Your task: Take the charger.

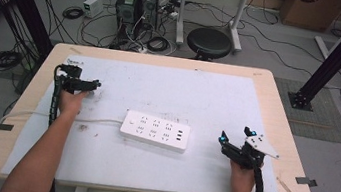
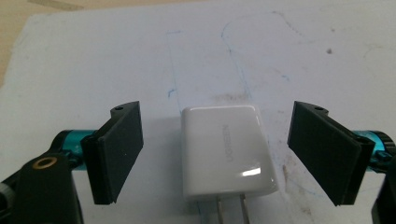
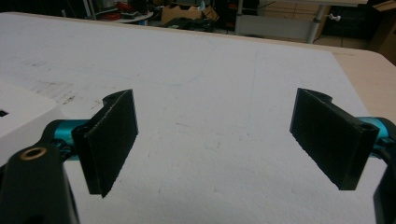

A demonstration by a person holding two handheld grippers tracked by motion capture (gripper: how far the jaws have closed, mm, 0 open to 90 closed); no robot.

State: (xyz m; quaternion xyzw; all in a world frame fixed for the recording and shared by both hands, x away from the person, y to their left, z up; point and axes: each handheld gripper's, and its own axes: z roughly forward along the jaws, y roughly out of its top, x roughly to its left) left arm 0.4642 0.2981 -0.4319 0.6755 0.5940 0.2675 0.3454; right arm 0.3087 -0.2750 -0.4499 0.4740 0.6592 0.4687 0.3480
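- The white charger [image 2: 227, 151] lies flat on the white mat [image 1: 219, 95], and I see it between the jaws of my left gripper [image 2: 227, 154], prongs pointing back toward the camera.
- My left gripper's jaws stand wide apart, one on each side of the charger, neither touching it.
- In the high view my left gripper [image 1: 90, 85] sits at the mat's left part, the charger hidden beneath it there.
- The white power strip [image 1: 155, 130] lies mid-mat, its cord [image 1: 99, 121] running off to the left, passing near my left hand [image 1: 73, 101].
- My right gripper [image 1: 234, 137] hovers right of the strip, apart from it.
- Its jaws are spread wide over bare mat, holding nothing; the strip's corner [image 3: 25, 116] shows at the left edge.
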